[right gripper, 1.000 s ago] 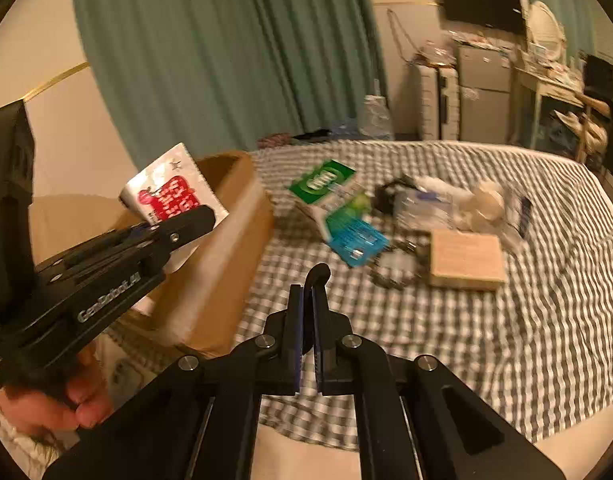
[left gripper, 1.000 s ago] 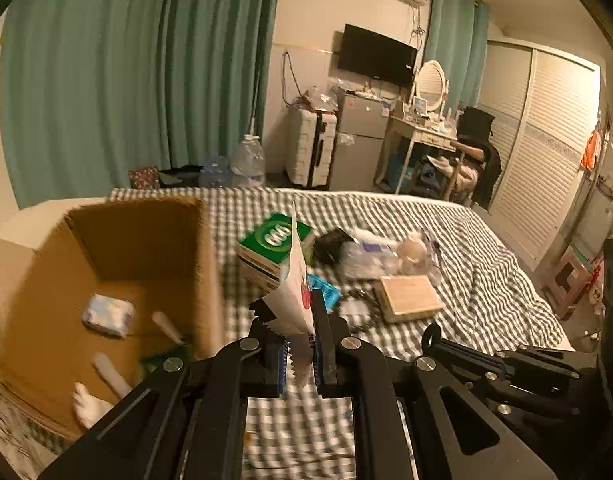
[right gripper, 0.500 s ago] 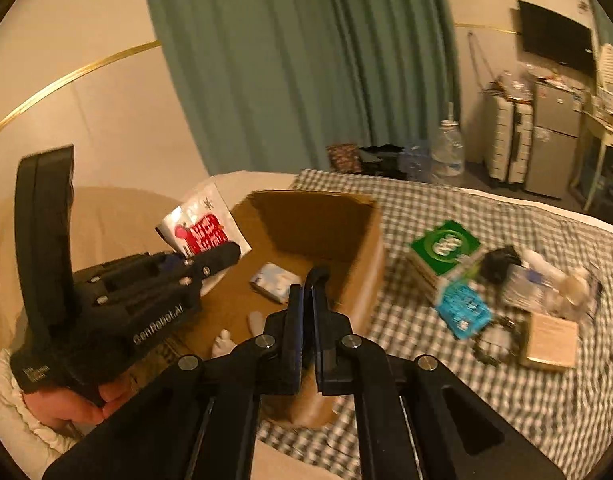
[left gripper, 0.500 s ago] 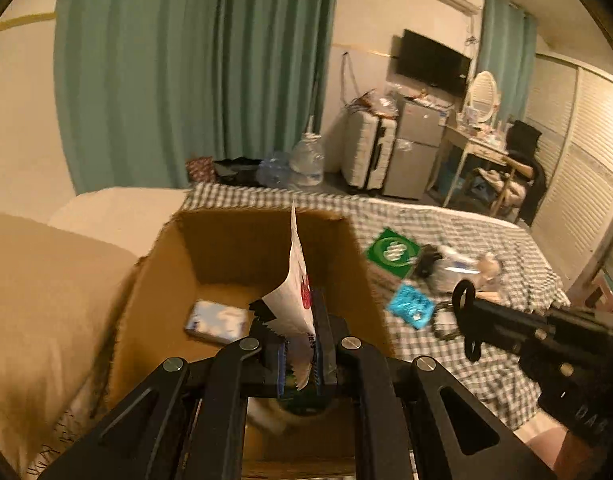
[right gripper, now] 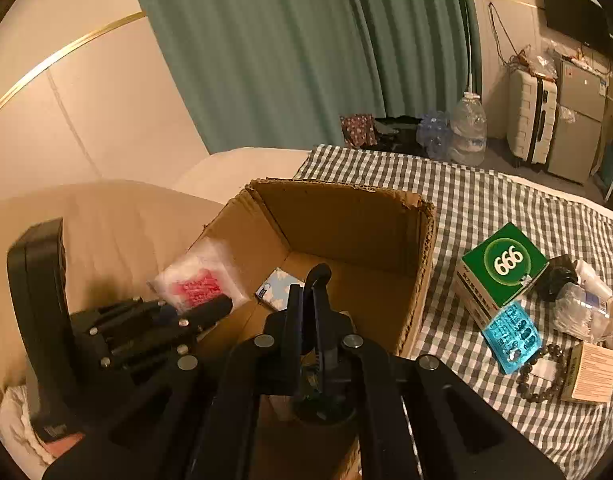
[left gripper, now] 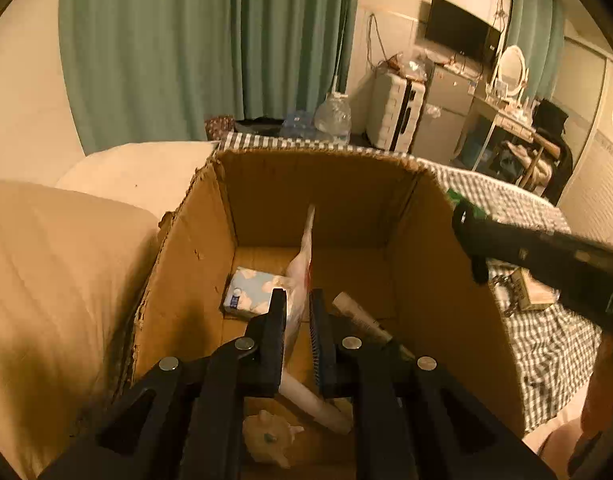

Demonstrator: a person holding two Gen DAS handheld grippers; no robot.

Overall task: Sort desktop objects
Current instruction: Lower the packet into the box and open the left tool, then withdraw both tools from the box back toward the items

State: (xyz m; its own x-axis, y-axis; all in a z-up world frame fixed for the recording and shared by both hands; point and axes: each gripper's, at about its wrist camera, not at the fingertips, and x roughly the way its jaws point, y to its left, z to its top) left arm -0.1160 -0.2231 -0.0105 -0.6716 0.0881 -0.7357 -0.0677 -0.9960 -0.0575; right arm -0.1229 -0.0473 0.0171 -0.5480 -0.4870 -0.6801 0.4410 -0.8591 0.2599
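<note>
Left wrist view: left gripper (left gripper: pixel 297 312) angled down over the cardboard box (left gripper: pixel 438 280), fingers parted with a white packet (left gripper: pixel 302 268) loose between them, above the box floor.
Box floor: blue tissue pack (left gripper: pixel 250 294) beside the packet; walls close on both sides.
Right wrist view: right gripper (right gripper: pixel 308 300) pinched closed on nothing, over the box's near rim.
Bed (right gripper: pixel 486 196): green 666 box (right gripper: pixel 502 264), blue blister pack (right gripper: pixel 512 338) right of the cardboard box.

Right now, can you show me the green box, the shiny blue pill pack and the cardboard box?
green box (right gripper: pixel 506 258), right wrist view, round logo on top.
blue pill pack (right gripper: pixel 512 334), right wrist view, middle.
cardboard box (left gripper: pixel 314 196), left wrist view, far inner wall.
</note>
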